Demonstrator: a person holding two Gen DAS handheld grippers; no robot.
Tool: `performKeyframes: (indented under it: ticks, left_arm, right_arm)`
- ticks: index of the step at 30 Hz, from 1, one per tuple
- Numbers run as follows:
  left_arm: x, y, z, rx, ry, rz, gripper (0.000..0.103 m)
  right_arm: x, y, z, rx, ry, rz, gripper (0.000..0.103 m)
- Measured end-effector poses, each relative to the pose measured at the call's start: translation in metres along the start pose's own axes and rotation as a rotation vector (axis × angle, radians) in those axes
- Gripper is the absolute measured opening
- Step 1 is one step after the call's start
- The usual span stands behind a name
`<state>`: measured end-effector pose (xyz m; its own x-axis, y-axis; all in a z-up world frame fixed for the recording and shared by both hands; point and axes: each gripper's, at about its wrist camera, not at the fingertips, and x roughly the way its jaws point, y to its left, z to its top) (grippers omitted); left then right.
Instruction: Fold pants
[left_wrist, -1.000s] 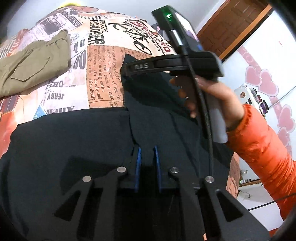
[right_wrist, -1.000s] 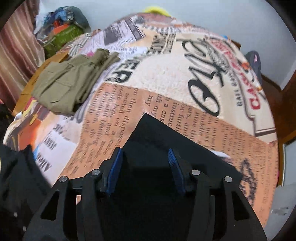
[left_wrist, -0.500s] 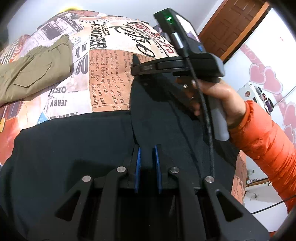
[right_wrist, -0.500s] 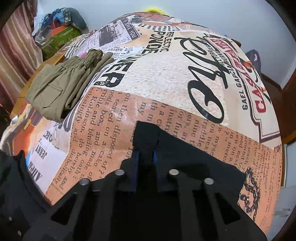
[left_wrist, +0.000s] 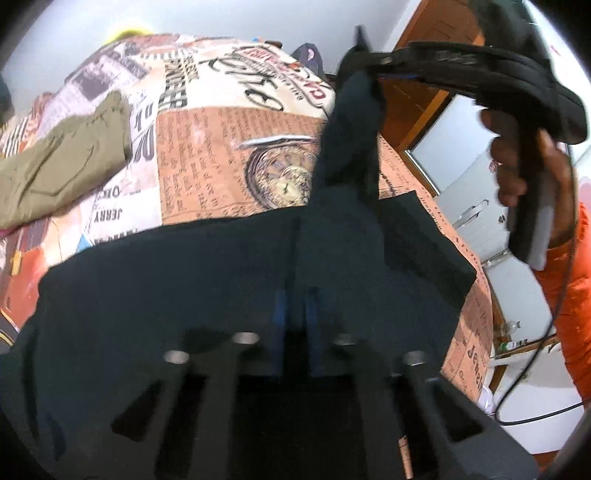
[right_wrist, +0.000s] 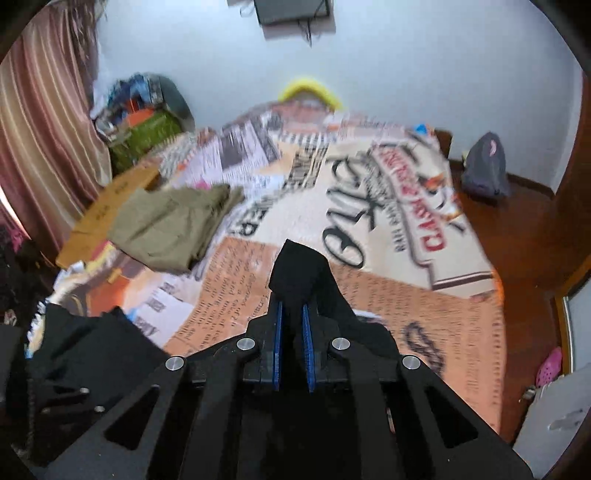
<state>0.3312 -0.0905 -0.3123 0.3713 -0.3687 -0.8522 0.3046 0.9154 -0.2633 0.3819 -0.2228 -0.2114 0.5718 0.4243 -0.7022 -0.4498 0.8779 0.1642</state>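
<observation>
While both grippers have a pinch of cloth, this fold is only partway through.

The black pants (left_wrist: 184, 280) fill the lower half of the left wrist view, mostly flat on the newspaper-print bedspread (left_wrist: 229, 155), with one end pulled up toward the upper right of the frame by the right gripper (right_wrist: 291, 321), its blue pads clamped on a peak of fabric. The left gripper (left_wrist: 293, 310) looks clenched on the cloth too, pads nearly together at the bottom centre. I'd say the lifted end is yet to be laid over and smoothed, so most of the folding is left. The fabric's dark, soft and limp, draping in a steep ridge. Olive pants (right_wrist: 173, 229) sit folded at the left of the frame, well apart.
</observation>
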Motion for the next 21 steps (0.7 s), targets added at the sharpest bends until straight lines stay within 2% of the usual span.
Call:
performKeyframes:
  ticks: [6, 9, 17, 21]
  left_arm:
    - [-0.035, -0.037, 0.000, 0.081, -0.082, -0.002, 0.003]
    - [-0.044, -0.060, -0.005, 0.129, -0.093, 0.001, 0.003]
    - [-0.024, -0.103, -0.040, 0.171, -0.011, -0.023, 0.003]
    - [-0.006, -0.113, -0.058, 0.188, 0.037, 0.005, 0.003]
  right_arm:
    - [-0.058, -0.018, -0.013, 0.025, -0.081, -0.017, 0.009]
    - [-0.079, -0.031, -0.028, 0.053, -0.091, -0.026, 0.009]
    - [-0.104, -0.060, -0.097, 0.129, -0.033, -0.060, 0.009]
    - [-0.098, -0.071, -0.137, 0.186, 0.029, -0.062, 0.009]
